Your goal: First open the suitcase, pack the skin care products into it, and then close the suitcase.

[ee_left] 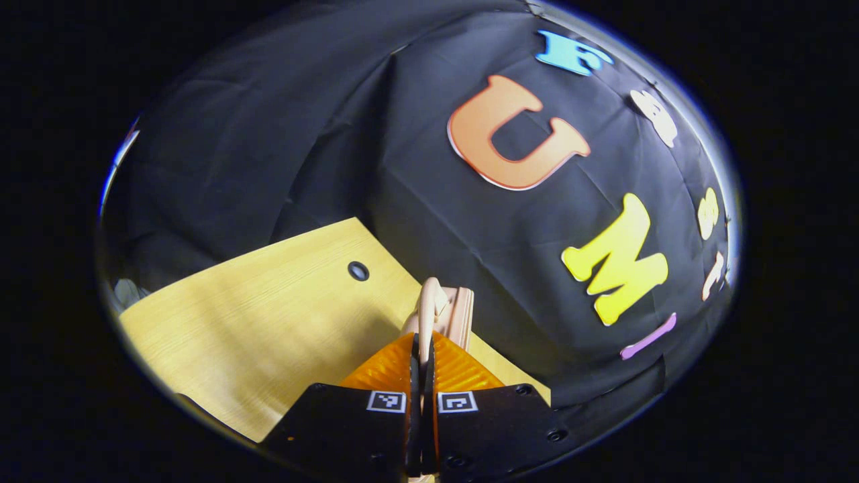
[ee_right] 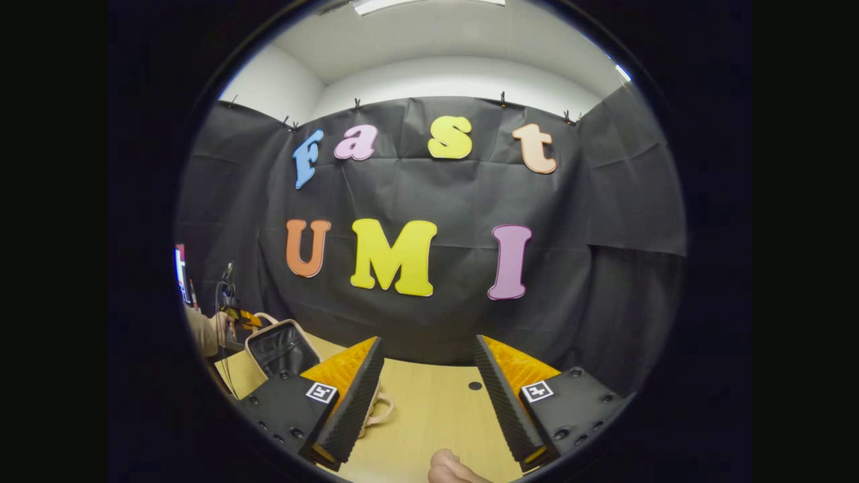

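Beige and small, the suitcase [ee_right: 278, 349] stands at the left end of the wooden tabletop [ee_right: 436, 409] with its lid raised and its dark lining showing, so I judge the opening step done. The left hand-held gripper [ee_left: 421, 349] is pinched narrow on the suitcase's pale handle [ee_left: 439, 308], holding the lid up. The right hand-held gripper [ee_right: 429, 396] hovers wide and empty over bare wood; I cannot make out any skin care products, so packing and closing look left to do.

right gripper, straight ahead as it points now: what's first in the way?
Probably nothing near: the right gripper is open over bare table, aimed at the black cloth wall behind it. The suitcase sits off to the left. Depth unclear.
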`<state>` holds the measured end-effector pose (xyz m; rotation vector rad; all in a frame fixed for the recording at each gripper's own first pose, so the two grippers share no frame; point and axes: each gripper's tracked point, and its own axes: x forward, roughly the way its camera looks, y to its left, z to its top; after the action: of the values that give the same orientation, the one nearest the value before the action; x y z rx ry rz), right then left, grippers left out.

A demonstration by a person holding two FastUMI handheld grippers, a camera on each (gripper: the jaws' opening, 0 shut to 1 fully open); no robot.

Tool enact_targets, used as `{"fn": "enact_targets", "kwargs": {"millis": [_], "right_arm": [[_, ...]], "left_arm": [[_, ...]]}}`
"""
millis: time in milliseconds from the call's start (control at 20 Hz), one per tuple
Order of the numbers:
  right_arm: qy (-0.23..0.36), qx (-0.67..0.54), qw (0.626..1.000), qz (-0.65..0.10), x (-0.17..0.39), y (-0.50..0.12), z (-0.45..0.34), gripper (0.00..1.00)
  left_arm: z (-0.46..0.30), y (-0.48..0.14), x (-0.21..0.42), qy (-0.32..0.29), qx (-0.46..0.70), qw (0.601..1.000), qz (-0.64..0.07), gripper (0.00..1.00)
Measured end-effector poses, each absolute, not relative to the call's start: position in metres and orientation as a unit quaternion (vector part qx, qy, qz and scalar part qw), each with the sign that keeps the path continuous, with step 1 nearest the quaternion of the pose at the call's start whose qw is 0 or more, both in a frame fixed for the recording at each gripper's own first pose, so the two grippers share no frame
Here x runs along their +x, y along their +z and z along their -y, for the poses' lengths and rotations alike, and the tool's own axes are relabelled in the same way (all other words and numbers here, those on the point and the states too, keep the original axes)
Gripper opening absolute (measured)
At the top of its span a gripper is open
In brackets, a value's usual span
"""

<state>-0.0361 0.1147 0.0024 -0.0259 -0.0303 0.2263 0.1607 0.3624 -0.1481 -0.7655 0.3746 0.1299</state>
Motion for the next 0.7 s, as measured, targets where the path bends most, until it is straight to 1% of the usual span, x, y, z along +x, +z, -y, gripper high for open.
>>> {"fn": "enact_targets", "kwargs": {"millis": [200,400,700], "right_arm": [[0.128,-0.011,0.992,0.018,-0.040,0.005,-0.101,0.81],[0.140,-0.014,0.990,0.012,-0.035,-0.001,-0.095,0.81],[0.155,-0.011,0.988,-0.004,-0.028,-0.010,-0.089,0.81]], "left_arm": [[-0.325,-0.119,0.160,0.040,-0.329,0.927,-0.176,0.04],[-0.273,-0.090,0.167,0.008,-0.321,0.933,-0.162,0.04],[-0.214,-0.076,0.193,-0.024,-0.275,0.946,-0.169,0.04]]}}
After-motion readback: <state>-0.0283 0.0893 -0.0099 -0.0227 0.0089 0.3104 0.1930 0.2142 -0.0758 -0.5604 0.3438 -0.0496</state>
